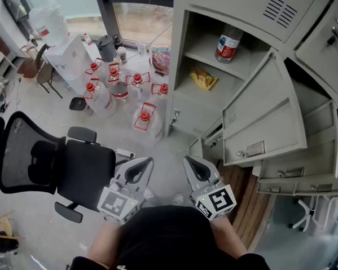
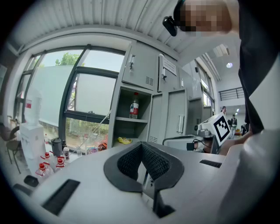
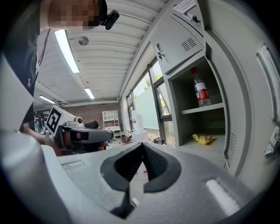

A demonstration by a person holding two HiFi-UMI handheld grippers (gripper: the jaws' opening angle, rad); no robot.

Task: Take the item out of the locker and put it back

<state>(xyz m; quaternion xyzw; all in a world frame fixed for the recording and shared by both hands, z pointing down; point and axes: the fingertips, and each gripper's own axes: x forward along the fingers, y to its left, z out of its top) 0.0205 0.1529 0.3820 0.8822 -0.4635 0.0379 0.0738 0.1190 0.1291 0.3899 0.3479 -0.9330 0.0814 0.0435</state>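
Seen from above, a black office chair (image 1: 71,166) stands well to the left of a grey metal locker (image 1: 178,59). Beyond the chair, a cluster of clear water jugs with red caps (image 1: 118,86) sits on the floor just left of the locker, by a window.

The person stands in front of the locker and holds both grippers out toward it, side by side and well short of it. The left gripper (image 1: 146,161) points at the locker's open compartment. Its two dark padded jaws meet at the tips and nothing is between them. The right gripper (image 1: 188,161) is just beside it, nearer the locker's open door. Its jaws are also pressed together, with nothing held.

The locker's compartment is open and has two levels. A clear plastic bottle (image 1: 227,44) with a red cap and a red label stands upright on the upper shelf. A crumpled yellow packet (image 1: 203,78) lies on the level below it. Neither gripper touches either item.

The compartment's door (image 1: 260,114) hangs wide open at the right side of the opening. Further locker doors to the right of it are also ajar.
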